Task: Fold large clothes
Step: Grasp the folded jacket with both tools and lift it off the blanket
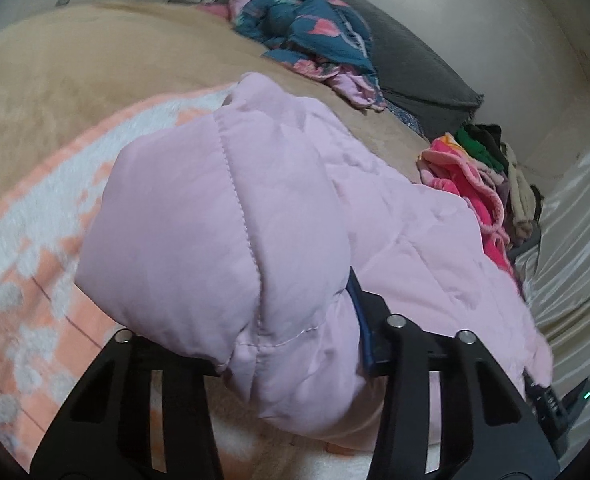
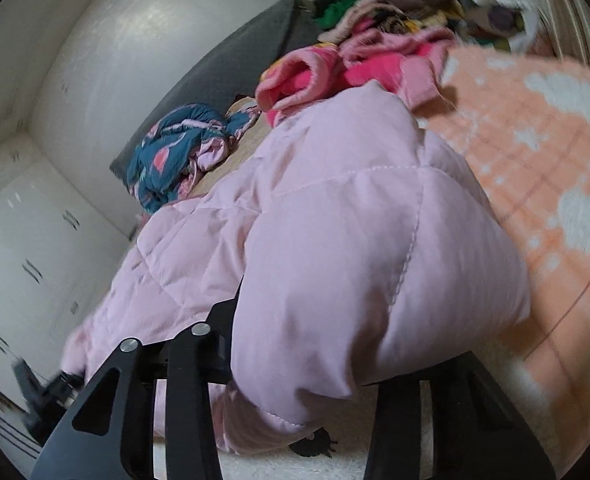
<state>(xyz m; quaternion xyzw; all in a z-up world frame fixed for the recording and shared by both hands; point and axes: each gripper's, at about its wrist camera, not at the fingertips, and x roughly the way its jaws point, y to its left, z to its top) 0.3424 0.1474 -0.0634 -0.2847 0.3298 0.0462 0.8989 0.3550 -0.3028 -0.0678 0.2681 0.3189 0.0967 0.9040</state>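
- Peach-and-white fleece blanket (image 1: 35, 240) covers the bed.
- Left tongs (image 1: 295, 344) and right tongs (image 2: 303, 344) each clamp the puffy pink quilted jacket (image 1: 223, 216).
- Slippery padding could slide free.

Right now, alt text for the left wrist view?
A pale pink quilted puffer jacket bulges between the left gripper, whose black jaws are clamped on its padded edge. Behind it lie an orange-and-white blanket, a blue patterned garment and a pile of clothes.

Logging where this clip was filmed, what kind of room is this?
Probably a bedroom: a peach-and-white fleece blanket spread over a bed, a grey pillow against the wall, and white cupboard doors.
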